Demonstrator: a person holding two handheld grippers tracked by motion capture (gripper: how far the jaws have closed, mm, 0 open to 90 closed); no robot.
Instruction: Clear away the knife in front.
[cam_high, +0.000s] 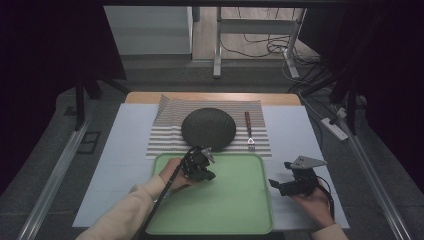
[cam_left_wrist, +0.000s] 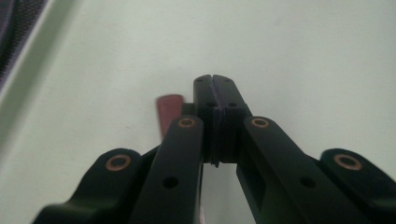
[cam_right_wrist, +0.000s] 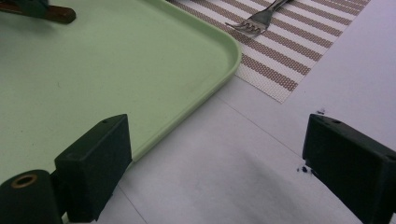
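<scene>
My left gripper (cam_high: 202, 172) hovers over the far left part of the green tray (cam_high: 225, 200). In the left gripper view its jaws (cam_left_wrist: 215, 81) are pressed together, and a red-brown handle (cam_left_wrist: 168, 109) sticks out behind them above the tray floor (cam_left_wrist: 303, 56). The right gripper view shows that same brown handle (cam_right_wrist: 58, 15) jutting from the left gripper (cam_right_wrist: 28, 5); what kind of utensil it is stays hidden. My right gripper (cam_high: 279, 173) rests on the white table to the right of the tray. Its jaws (cam_right_wrist: 217, 149) stand wide apart with nothing between them.
A dark round plate (cam_high: 208, 128) sits on a striped placemat (cam_high: 167, 137) beyond the tray. A wooden-handled fork (cam_high: 248, 131) lies right of the plate, tines toward the tray. The tray's raised corner (cam_right_wrist: 233, 51) is just ahead of the right gripper.
</scene>
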